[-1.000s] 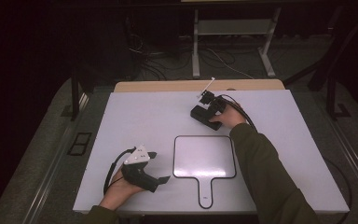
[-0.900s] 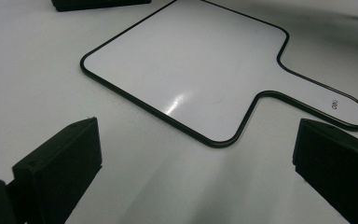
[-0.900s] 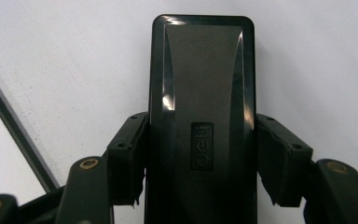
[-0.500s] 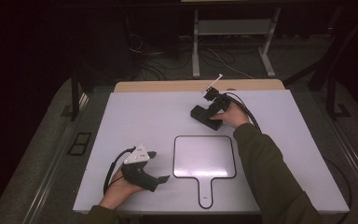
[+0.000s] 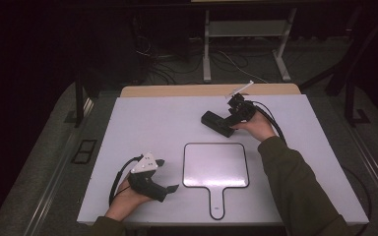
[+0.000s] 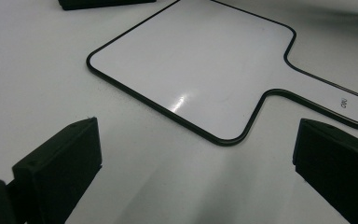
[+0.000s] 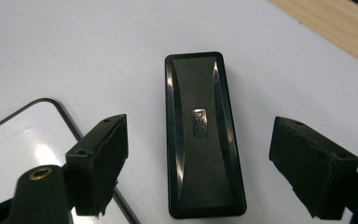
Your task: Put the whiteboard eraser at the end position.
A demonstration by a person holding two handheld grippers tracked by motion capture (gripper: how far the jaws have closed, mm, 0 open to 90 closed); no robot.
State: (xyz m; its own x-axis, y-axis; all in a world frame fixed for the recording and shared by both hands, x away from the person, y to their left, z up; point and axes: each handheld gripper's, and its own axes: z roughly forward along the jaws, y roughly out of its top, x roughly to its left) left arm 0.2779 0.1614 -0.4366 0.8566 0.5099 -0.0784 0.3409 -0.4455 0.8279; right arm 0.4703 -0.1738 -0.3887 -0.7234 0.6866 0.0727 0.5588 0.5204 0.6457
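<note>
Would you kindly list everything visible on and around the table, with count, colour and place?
whiteboard eraser: one, black, on the far right part of the table, lying flat between the open jaws of the right gripper, untouched by them.
handheld whiteboard: one, white with a black rim, near the middle of the table, handle toward the person.
table: one, white top, with a wooden strip along its far edge.
metal stand: one, pale grey, on the floor behind the table.
cables: several, dark and white, on the floor behind the table.
left gripper: one, black with a grey plate, near left, jaws open.
right gripper: one, black, at the eraser; its jaws have just been opening.
</note>
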